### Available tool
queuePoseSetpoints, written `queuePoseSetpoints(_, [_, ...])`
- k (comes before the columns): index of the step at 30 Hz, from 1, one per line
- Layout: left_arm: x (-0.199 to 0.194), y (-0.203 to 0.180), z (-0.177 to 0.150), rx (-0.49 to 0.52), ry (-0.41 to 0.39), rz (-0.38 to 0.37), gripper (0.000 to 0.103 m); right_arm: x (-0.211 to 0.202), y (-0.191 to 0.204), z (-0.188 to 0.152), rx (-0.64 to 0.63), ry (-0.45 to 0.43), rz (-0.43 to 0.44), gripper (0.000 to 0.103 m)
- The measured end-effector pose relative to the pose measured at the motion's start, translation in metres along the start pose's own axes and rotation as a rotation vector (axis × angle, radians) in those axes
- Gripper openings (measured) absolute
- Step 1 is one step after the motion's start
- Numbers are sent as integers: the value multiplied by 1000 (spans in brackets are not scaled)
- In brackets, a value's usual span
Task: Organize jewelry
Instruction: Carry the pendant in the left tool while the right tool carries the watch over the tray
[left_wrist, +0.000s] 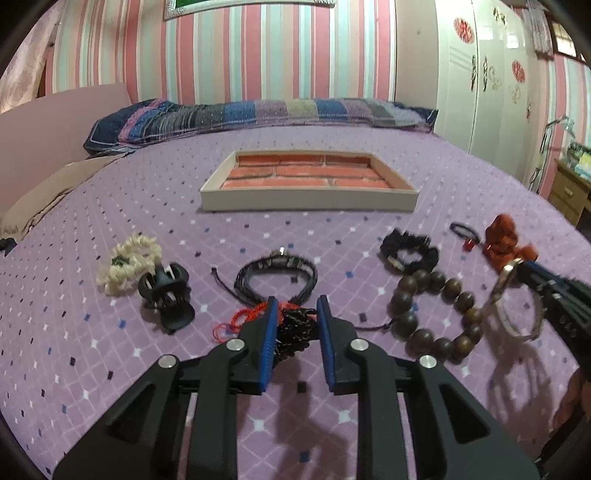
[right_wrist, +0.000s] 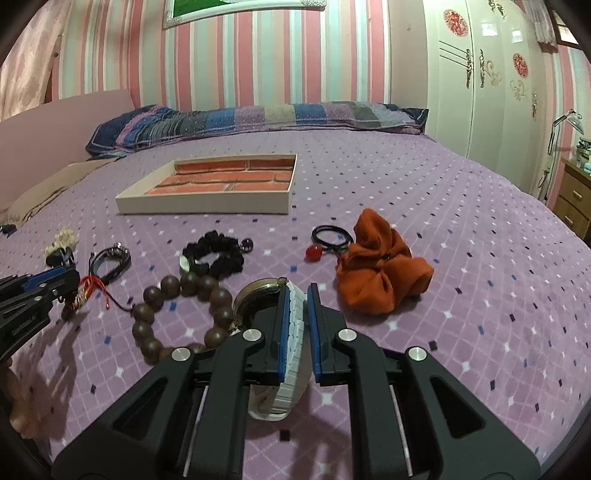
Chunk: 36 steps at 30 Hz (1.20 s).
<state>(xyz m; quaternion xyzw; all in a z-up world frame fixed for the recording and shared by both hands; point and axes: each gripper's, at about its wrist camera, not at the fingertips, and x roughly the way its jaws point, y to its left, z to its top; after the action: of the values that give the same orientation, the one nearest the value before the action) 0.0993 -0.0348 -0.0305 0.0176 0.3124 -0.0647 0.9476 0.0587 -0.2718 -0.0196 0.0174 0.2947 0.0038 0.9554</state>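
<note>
With both pieces already pinched, the step in hand is judged to be the carry to the tray (left_wrist: 308, 201), and it is best done by lifting each piece clear of its neighbours before anything is swung toward the upper centre of the frame, since cords and beads lie close enough to be snagged. In the left wrist view the left gripper (left_wrist: 298, 314) is seen at lower centre with its fingers (left_wrist: 272, 325) drawn close on a dark braided bracelet (left_wrist: 295, 328), which sits bunched between the blue pads, its red cord (left_wrist: 242, 318) trailing out to the left; the grip is taken on soft cord, so a slow lift is advised lest it slip. In the right wrist view the right gripper (right_wrist: 296, 301) is seen at lower centre, fingers (right_wrist: 283, 332) pressed onto the white link band of a watch (right_wrist: 291, 354): the band runs down between the pads toward the bottom of the frame, and the round case juts out left of the tips, just beside the wooden bead bracelet (right_wrist: 173, 314). The tray lies unfilled on the bed (right_wrist: 461, 332), beyond the row of pieces.
</note>
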Motion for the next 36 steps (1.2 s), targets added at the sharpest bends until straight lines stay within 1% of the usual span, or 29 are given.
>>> queuePoseSetpoints(4, [-13,1,14,9,-43,-9,22,-4,10,14,-19,-35,0,11])
queuePoseSetpoints(7, [-13,11,26,-22,-39,-38,22,-1,18,26,-22,-40,18,11])
queuePoseSetpoints(9, [-12,17,36,-33,-43,-39,22,5,21,34,-13,-31,34,10])
queuePoseSetpoints(11, [-9,23,47,-36,-56,-33,22,14,22,42,2,-20,45,11])
queuePoseSetpoints(17, [16,47,93,-73,-83,-64,22,44,21,65,36,-3,50,10])
queuePoseSetpoints(19, [25,52,107,-82,-87,-74,22,59,21,79,43,-2,50,11])
queuePoseSetpoints(23, [52,55,137,-79,-88,-83,21,84,22,109,46,2,58,11])
queuePoseSetpoints(25, [69,55,155,-78,-87,-86,21,101,25,131,55,-3,64,11])
queuePoseSetpoints(29, [106,56,187,-88,-60,-97,21,136,34,171,42,-8,59,11])
queuePoseSetpoints(32, [135,53,210,-67,-48,-81,21,171,42,198,33,11,54,11])
queuePoseSetpoints(36, [185,56,238,-78,13,-93,21,224,48,221,41,55,39,11])
